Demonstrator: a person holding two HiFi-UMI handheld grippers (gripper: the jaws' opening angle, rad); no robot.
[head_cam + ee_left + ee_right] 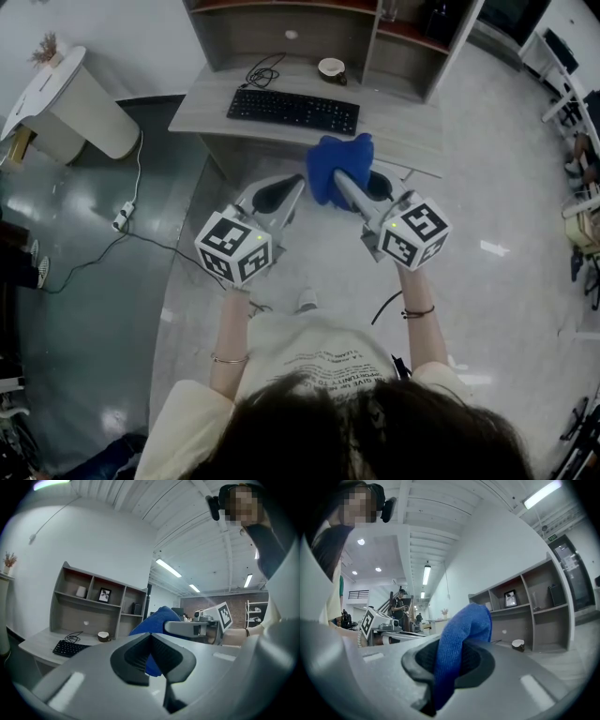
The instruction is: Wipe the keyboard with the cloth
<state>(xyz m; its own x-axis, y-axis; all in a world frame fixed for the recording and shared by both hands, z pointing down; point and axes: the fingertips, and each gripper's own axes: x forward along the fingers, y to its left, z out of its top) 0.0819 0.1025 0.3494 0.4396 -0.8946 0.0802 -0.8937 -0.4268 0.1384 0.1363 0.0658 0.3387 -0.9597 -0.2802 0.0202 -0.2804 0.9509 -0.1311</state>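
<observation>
With the right gripper point(341, 181) clamped on the blue cloth point(328, 157) short of the surface's point(202, 117) front edge and the left gripper point(296, 183) closed empty, the approach seems underway, and the next move should lower the cloth onto the keyboard point(292, 111) near that edge.

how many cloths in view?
1. A blue cloth, clamped by the right gripper, in front of the desk, short of the keyboard. None shows on the desk; the shelves are partly hidden.
</observation>
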